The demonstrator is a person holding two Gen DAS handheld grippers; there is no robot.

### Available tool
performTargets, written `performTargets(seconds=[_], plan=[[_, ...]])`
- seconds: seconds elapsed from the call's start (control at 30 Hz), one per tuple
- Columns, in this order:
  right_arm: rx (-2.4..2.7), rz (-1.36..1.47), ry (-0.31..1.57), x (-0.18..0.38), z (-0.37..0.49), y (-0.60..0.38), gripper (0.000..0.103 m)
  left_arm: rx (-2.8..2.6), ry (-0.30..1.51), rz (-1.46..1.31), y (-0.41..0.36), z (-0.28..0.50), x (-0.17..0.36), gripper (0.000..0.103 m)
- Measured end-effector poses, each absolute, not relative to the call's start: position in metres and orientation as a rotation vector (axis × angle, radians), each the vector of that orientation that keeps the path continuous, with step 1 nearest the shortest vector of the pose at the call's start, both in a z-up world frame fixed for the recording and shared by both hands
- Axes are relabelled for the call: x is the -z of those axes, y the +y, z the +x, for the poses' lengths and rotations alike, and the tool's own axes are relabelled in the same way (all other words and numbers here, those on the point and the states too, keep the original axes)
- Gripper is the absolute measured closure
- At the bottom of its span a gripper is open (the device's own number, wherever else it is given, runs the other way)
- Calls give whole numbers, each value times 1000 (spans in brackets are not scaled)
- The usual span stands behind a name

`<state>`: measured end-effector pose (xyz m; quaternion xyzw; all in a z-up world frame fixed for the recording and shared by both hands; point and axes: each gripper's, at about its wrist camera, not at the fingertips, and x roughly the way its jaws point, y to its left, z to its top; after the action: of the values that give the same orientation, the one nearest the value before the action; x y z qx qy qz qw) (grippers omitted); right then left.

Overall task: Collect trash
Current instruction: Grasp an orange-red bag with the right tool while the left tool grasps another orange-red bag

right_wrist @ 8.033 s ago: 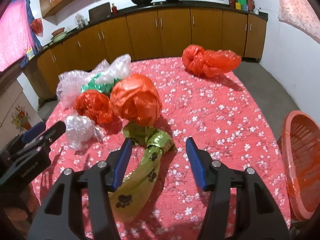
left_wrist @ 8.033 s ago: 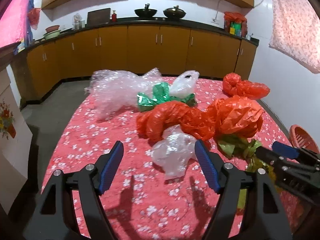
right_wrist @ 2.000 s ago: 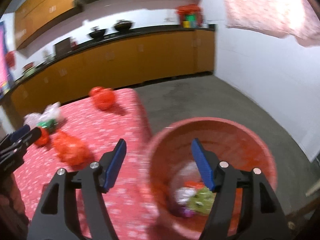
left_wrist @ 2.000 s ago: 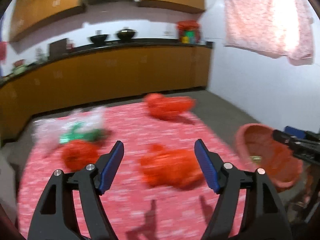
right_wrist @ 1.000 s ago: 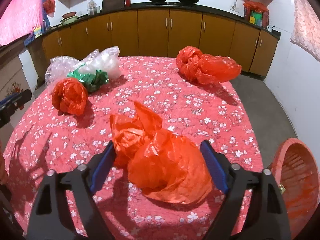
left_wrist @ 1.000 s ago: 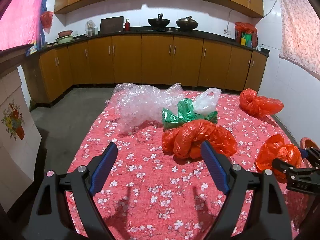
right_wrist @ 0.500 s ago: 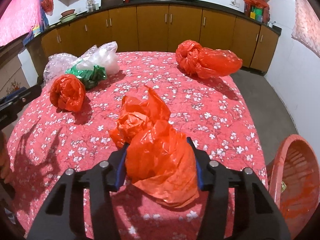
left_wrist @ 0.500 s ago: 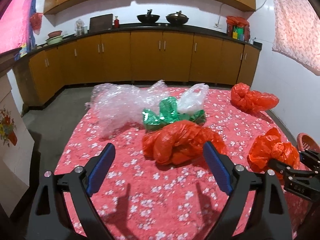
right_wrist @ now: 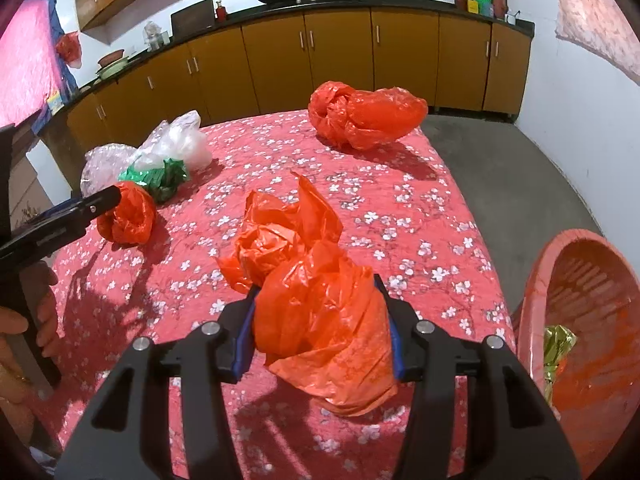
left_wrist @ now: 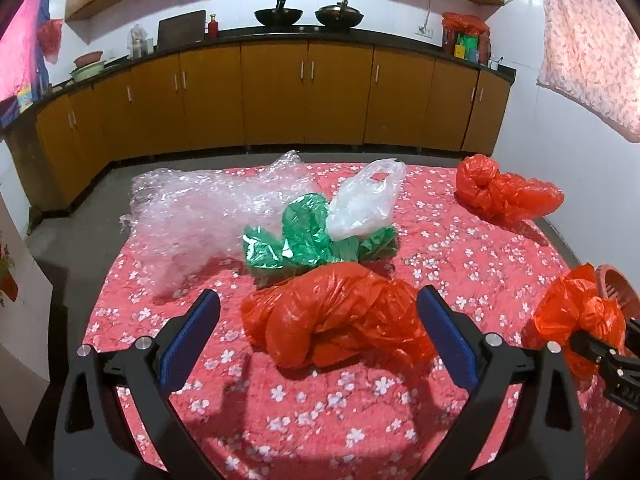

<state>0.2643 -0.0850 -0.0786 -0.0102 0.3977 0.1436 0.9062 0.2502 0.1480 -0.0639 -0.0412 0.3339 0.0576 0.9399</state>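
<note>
While the clear crinkled plastic sheet (left_wrist: pixel 200 216) at far left of the red floral-print tablecloth (left_wrist: pixel 304 412) sits untouched, the left gripper (left_wrist: pixel 318 322) hangs with its blue pads spread wide, nothing between them, lined up on the crumpled red plastic bag (left_wrist: pixel 336 318) just ahead of it. Behind that bag: a green crumpled plastic bag (left_wrist: pixel 308 240) with a translucent white carrier bag (left_wrist: pixel 366 200) resting against it. Further right, near the table's far edge, a knotted red-orange plastic bag (right_wrist: pixel 364 114) lies well apart from the rest.

Right gripper (right_wrist: pixel 318 334) is clamped on a loose orange-red plastic bag (right_wrist: pixel 316 300); the bag bulges out above and below the pads, and whether its bottom is touching the cloth I cannot tell. The round red plastic basket (right_wrist: pixel 580 280) is off the table's right edge, with a green-gold foil wrapper (right_wrist: pixel 558 344) already inside.

Judgement: pick-and-carry step, right side mid-cycle. Next move calls for swinging the held bag right, past the table edge and over the basket rim, then opening. Thin film, so it may cling to the pads or snag on the rim. Left should close on the red bag in front of it.
</note>
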Motion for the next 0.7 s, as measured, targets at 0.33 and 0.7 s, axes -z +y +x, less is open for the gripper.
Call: performTargets(seconds=[0.33,0.7], plan=[[-301,-24,831,82,265,-82,53,-131,764,-27,135,268,79,5],[-295,-27,833,81,264,-82,53,-121,760,-34,136,264,82,37]])
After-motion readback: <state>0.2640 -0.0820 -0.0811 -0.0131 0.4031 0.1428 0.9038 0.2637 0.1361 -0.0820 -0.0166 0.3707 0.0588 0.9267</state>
